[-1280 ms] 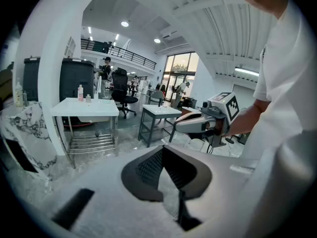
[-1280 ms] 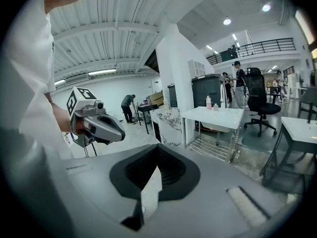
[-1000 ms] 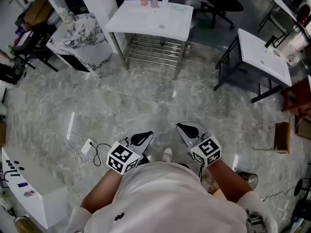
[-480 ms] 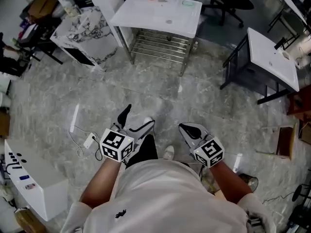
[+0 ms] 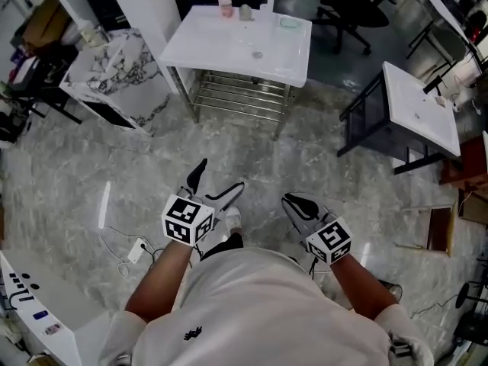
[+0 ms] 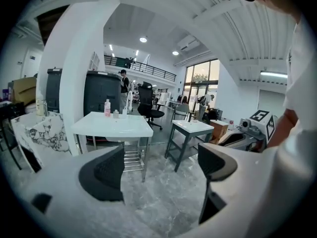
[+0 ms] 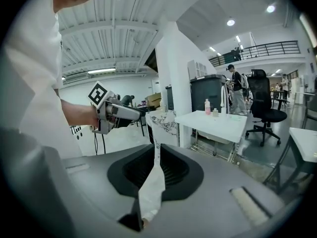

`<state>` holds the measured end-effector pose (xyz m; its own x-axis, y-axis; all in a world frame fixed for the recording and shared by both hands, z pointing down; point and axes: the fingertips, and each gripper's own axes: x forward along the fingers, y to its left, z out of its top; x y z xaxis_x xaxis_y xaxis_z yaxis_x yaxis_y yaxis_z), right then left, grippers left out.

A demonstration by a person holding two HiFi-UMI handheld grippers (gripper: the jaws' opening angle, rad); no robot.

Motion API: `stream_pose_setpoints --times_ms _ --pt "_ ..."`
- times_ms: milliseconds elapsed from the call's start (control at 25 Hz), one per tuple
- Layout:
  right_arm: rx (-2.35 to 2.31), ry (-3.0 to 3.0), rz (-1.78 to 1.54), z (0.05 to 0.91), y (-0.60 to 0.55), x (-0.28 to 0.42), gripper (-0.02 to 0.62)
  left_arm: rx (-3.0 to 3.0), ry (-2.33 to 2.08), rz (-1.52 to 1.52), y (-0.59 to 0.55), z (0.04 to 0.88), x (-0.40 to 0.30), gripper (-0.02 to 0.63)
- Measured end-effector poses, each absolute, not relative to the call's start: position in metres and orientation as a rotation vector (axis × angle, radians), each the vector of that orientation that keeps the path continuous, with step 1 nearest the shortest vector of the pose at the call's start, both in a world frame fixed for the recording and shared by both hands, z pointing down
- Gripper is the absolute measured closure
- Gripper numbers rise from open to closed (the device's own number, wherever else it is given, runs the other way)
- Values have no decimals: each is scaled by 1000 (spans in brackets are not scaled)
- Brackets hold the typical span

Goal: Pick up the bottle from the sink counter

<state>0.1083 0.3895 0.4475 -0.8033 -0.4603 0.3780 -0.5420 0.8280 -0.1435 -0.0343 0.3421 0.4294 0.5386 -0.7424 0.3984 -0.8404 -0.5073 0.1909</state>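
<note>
1. The left gripper (image 5: 221,175) is hanging close to the person's body; its jaws have just been opening and are standing wide apart, with nothing between them;
2. The right gripper (image 5: 288,199) is waiting beside it, pinched closed and carrying nothing;
3. No picking up is happening yet; walking over, reaching and grabbing are all waiting;
4. The pink bottle (image 5: 224,0) is standing far off at the back of the white sink counter (image 5: 221,44), well apart from both grippers.

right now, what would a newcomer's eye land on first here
The white sink counter at the top of the head view, with a pink bottle on its far edge. Nearer, the left tongs have just been opening and gape empty over the marble floor, while the right tongs are shut.
</note>
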Motion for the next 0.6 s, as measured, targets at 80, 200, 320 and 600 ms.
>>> stream_pose_setpoints --times_ms 80,200,320,600 --pt "785 -2676 354 442 363 90 553 2442 -1278 383 316 426 -48 146" --pt "818 -2676 363 436 329 63 564 2474 -1255 399 283 426 -68 146" --pt "836 -2678 341 430 303 42 581 2480 -1253 399 253 428 -85 146" --pt "827 -2644 334 428 252 25 581 2455 -1269 385 199 435 -102 146"
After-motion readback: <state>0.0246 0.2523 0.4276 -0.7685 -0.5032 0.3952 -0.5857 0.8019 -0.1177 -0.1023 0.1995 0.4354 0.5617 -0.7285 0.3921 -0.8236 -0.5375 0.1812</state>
